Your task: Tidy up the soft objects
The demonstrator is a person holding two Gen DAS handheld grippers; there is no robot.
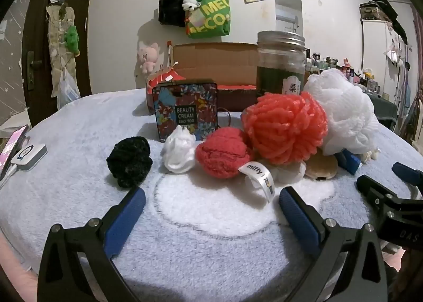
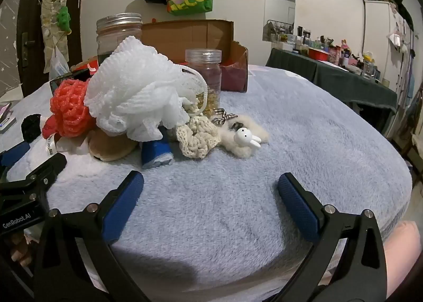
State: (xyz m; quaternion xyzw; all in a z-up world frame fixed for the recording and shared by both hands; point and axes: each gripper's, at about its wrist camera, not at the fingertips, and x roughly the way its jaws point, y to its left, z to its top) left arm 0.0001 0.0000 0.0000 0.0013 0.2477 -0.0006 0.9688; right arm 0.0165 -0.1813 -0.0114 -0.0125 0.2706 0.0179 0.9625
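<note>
Both tongs, left tongs (image 1: 211,203) and right tongs (image 2: 210,187), spread apart, empty. Soft pile mid-blanket (image 1: 79,122); black scrunchie (image 1: 129,160) at pile's left end. Pinch its middle, lift straight.

Two mesh bath poufs (image 1: 285,127) (image 1: 343,111), two jars (image 2: 119,35) (image 2: 205,69), four scrunchies (image 1: 129,160) (image 1: 178,152) (image 1: 223,152) (image 2: 197,139), one floral tin (image 1: 185,114)

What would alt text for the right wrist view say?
An open right gripper hovers over a pale blue blanket, holding nothing. Ahead lies a pile of soft things: a white mesh pouf, an orange pouf, a cream scrunchie and a bunny charm.
</note>
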